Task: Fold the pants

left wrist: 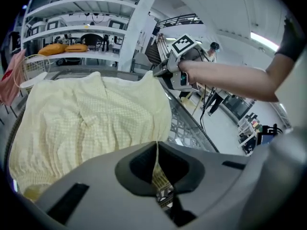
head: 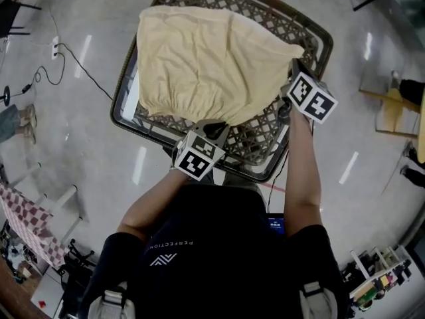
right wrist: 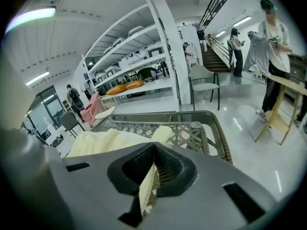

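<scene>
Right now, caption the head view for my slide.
Left gripper and right gripper pinch pale yellow pants lying on a wicker table.

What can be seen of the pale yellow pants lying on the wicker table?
The pants are pale yellow, made of a light fabric with a fine check weave. They lie wrinkled and spread mostly flat over the lattice-topped table. A gathered waistband runs along the near edge. The left gripper is shut on that band's end and the right gripper is shut on the right-hand corner, so the edge between them looks drawn fairly straight.
</scene>
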